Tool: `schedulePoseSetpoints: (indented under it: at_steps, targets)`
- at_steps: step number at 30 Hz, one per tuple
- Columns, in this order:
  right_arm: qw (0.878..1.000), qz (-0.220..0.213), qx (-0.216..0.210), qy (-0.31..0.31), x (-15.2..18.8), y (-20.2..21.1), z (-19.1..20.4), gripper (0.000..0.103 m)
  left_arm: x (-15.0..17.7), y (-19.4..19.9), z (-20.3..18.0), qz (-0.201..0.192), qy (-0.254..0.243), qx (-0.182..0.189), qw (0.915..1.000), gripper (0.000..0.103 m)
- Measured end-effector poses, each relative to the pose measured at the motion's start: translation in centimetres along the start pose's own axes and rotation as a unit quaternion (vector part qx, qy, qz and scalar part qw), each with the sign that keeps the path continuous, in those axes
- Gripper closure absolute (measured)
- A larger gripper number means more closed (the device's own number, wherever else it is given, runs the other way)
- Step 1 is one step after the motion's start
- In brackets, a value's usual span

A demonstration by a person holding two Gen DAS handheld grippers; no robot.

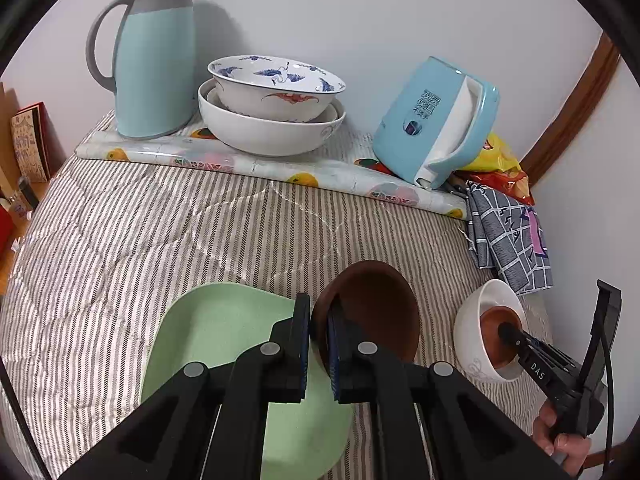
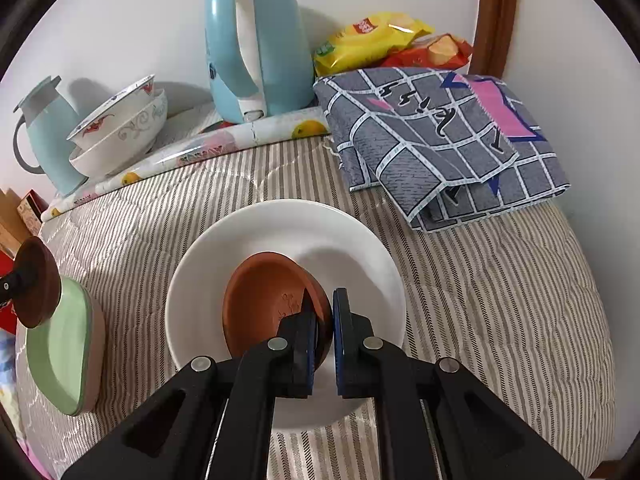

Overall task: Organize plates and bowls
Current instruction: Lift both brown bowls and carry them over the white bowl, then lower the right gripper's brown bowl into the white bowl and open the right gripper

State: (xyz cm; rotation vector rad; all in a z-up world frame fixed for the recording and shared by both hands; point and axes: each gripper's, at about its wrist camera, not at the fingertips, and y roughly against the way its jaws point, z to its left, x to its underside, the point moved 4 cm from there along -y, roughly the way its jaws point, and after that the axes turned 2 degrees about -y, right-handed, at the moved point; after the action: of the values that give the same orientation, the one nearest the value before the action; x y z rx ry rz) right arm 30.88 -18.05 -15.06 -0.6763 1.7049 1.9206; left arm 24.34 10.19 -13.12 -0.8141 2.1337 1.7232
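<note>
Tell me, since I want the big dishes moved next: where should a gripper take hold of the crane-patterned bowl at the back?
Probably by the rim. The crane-patterned bowl sits upright, nested inside the plain white bowl, so its lower wall is hidden and only the thin upper edge stands free. Come from the near side, from above: the thermos crowds its left and the wall is behind.

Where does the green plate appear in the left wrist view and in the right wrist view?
Left wrist view: the green plate lies bottom centre on the striped cover, partly behind the left gripper, which holds a dark brown bowl over its right edge.
Right wrist view: the same plate sits at the far left edge, below that bowl.
Shared landmark: the light blue kettle by the wall.
</note>
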Motion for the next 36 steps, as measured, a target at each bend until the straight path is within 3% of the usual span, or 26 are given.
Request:
schedulePoseSetpoints:
  at_steps: [16,21,36]
  targets:
    - [0.999,0.031,-0.001,0.020,-0.7,-1.6,-0.2,0.095,-0.4,-1.3,0.3,0.005,0.001,0.000,1.0000,0.095]
    - [0.997,0.034,0.037,0.057,-0.7,-2.1,0.7,0.093,-0.2,-1.7,0.3,0.011,0.004,0.002,0.9999,0.095]
    - [0.992,0.048,0.070,0.096,-0.4,-2.8,1.5,0.081,0.1,-1.7,0.8,0.017,0.009,0.005,0.9998,0.095]
